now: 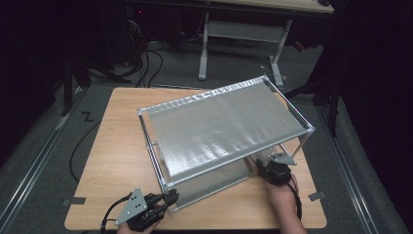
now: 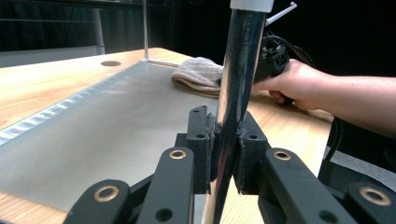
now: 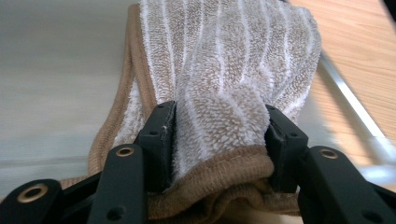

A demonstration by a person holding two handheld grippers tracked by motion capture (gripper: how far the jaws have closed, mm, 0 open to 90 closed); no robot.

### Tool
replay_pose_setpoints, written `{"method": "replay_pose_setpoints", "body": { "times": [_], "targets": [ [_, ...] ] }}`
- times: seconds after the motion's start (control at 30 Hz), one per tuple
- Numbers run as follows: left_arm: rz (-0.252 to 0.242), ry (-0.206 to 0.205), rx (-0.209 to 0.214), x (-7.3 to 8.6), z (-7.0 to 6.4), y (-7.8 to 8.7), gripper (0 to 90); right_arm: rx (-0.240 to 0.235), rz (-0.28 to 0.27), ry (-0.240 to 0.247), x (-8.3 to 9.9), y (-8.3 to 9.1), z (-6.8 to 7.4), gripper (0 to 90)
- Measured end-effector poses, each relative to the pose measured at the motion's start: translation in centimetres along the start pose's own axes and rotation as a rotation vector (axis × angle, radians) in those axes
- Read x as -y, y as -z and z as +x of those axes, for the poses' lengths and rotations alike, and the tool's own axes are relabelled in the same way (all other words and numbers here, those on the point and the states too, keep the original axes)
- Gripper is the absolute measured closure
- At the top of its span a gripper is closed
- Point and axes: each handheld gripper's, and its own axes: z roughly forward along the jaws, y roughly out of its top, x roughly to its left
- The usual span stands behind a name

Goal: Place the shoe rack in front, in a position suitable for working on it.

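- Gripping the near corner post (image 2: 236, 93) of the metal rack (image 1: 229, 129), the left tool (image 2: 223, 156) has its jaws clamped on the shiny tube, one pad on each side, low on the post.
- In the high view the left tool (image 1: 165, 200) sits at the rack's near left corner, just above the edge of the tabletop (image 1: 122, 146).
- The right tool (image 3: 219, 140) is clamped on a folded towel (image 3: 224, 70), beige with pale stripes and a tan hem, pinching a thick bunch of its near end.
- The towel (image 2: 198, 74) lies on the rack's lower shelf (image 2: 107, 121), near the right side; in the high view the right tool (image 1: 275, 170) reaches in under the top shelf (image 1: 224, 126) at that end.
- To do this step well, I judge the left tool should hold the post firmly so the rack does not slide or tip while the towel moves.
- The right tool should draw or place the towel low and level, clear of the top shelf and the right posts, with the whole fold in its bite so no layer drags.
- From above, the top shelf covers the towel, so its full outline cannot be made out there.
- The far end of the towel is cut off at the top of the right gripper view, and how many layers lie in the bite is hard to tell.
- The foot of the gripped post is out of frame in the left gripper view, so whether it rests flat on the tabletop cannot be told.
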Motion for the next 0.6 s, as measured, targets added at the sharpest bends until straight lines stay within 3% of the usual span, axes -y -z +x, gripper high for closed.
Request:
{"method": "replay_pose_setpoints", "body": {
  "times": [0.33, 0.6],
  "targets": [
    [0.004, 0.002, -0.004, 0.0, 0.0, 0.2, 79.0, 0.084, 0.000, -0.048, 0.8, 0.2, -4.2, 50.9],
    [0.005, 0.008, -0.002, -0.1, 0.0, 0.2, 78.9, 0.106, 0.001, -0.052, 0.9, 0.2, -4.7, 51.4]
  ]
}}
